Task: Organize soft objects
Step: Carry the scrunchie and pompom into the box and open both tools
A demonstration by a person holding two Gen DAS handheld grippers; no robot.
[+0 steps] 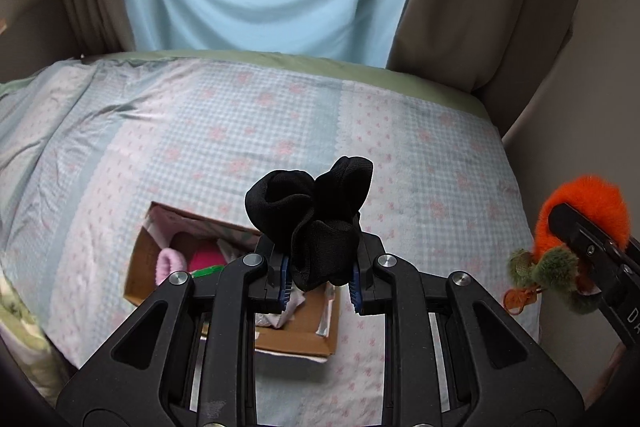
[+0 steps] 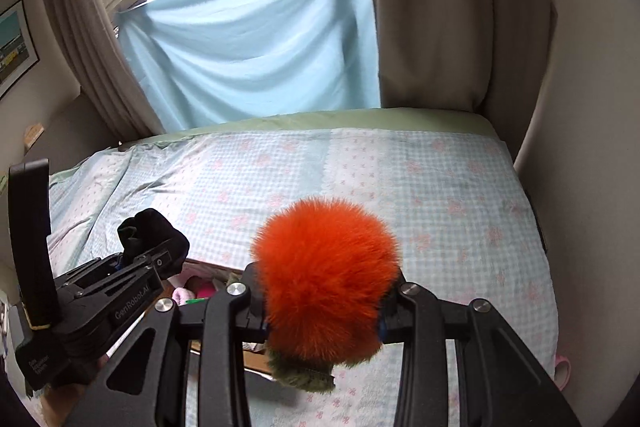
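My left gripper (image 1: 318, 285) is shut on a bunched black sock (image 1: 316, 215) and holds it above an open cardboard box (image 1: 296, 341) on the bed. The box holds a pink sock roll (image 1: 170, 265) and other soft items. My right gripper (image 2: 322, 319) is shut on a fluffy orange plush carrot (image 2: 324, 267) with green leaves (image 2: 300, 377), held above the bed to the right of the box. The carrot also shows at the right edge of the left wrist view (image 1: 584, 203). The left gripper with the sock shows in the right wrist view (image 2: 152, 231).
The bed has a blue checked quilt (image 1: 280, 131) with pink flowers. A light blue sheet (image 2: 260, 39) and beige curtains (image 2: 432, 7) hang behind it. A wall (image 2: 580, 67) runs along the bed's right side.
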